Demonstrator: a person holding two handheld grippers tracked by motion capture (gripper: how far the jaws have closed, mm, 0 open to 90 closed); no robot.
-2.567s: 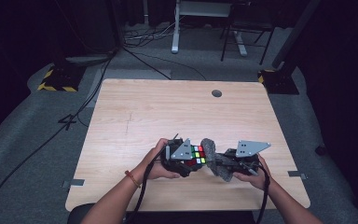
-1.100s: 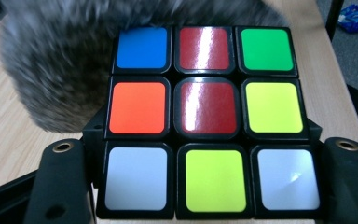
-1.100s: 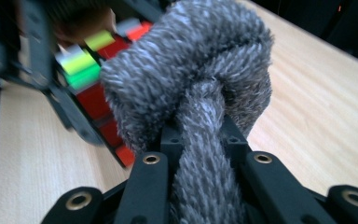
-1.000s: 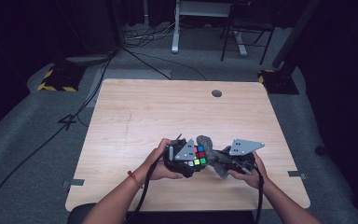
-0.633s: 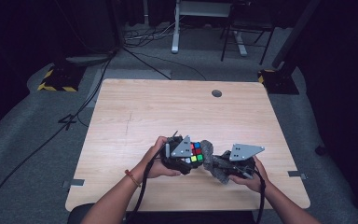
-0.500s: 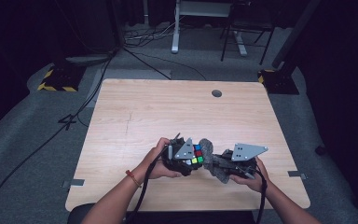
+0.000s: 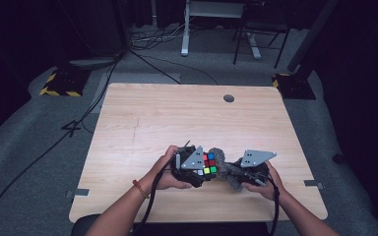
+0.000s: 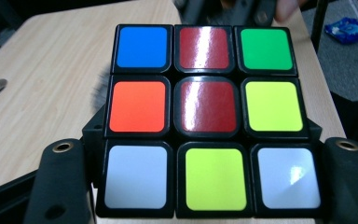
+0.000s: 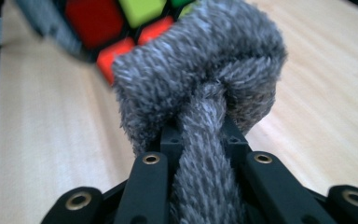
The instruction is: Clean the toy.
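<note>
Left gripper: clenched on a cube, jaws clamped on the cube's two opposite sides. In the left gripper view the cube is close to the camera, one face turned toward it: top row blue, dark red, green; middle row orange, dark red, yellow; bottom row white, yellow, white. Both black jaws stand at the lower corners of that face, touching the cube. Grey three-cornered plate on top; cable trailing back along the forearm.

Right gripper: clenched on a grey cloth, a fuzzy fabric bunched between the jaws. In the right gripper view the cloth rises from between the jaws and folds over into a thick wad, whose far edge presses against the cube; red, orange and yellow-green tiles are visible there. Grey plate on top; cable trailing toward the person.

Cube, location: held above the near middle of the worktop, between the two hands, just off the surface. Cloth touches its right side.

Worktop: pale wood, with a round hole near the far edge.

Left hand wraps its gripper's body; right hand likewise. Red band on the left wrist.
</note>
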